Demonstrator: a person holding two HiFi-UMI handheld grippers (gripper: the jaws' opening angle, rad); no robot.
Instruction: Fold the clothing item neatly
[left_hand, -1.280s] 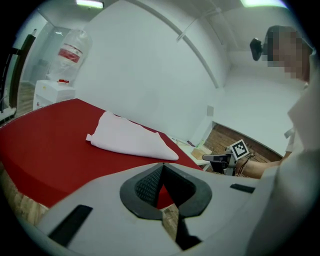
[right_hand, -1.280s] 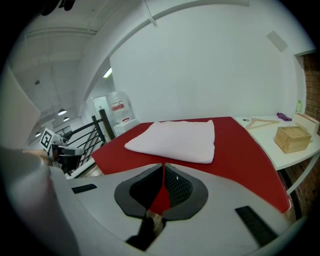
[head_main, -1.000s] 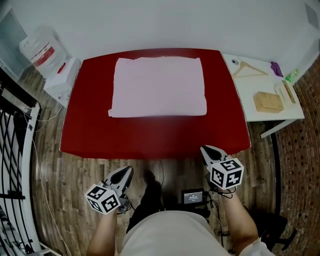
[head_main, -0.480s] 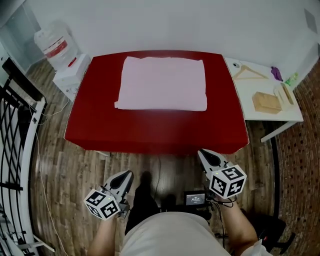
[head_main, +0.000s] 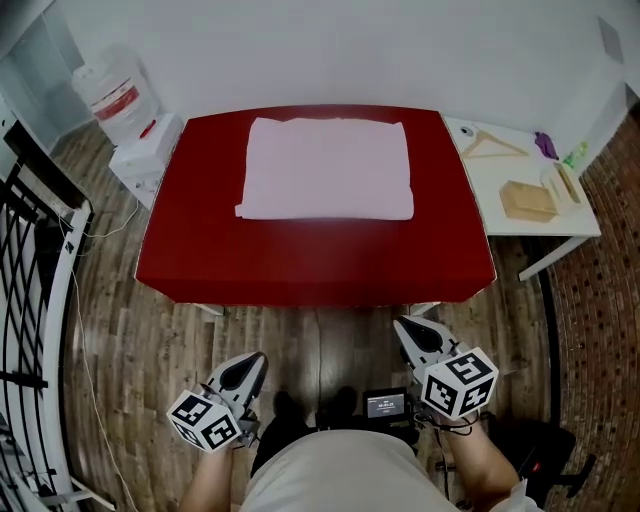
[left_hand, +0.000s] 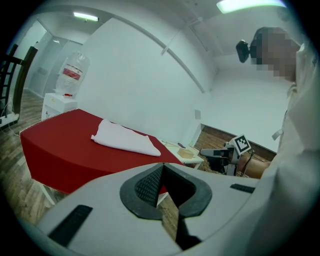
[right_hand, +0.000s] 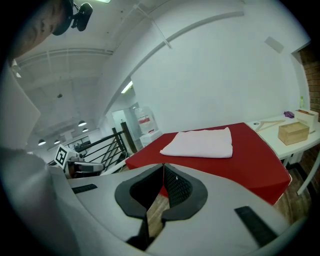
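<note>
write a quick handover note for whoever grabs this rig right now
Left tongs: shut, empty.
Right tongs: shut, empty.
Both are over the floor, short of the near edge of the red table, touching nothing.
Garment: pale cloth lying flat as a folded rectangle on the far half of the table.
Done: the fold looks finished.
Left: probably nothing. At most, check the near left corner, which seems to stick out a little.

A pale beige top (head_main: 335, 470) is worn, and the left gripper (head_main: 257, 357) and right gripper (head_main: 401, 324) are seen as light grey, black-lined shells, each marked with black-and-white squares.
</note>
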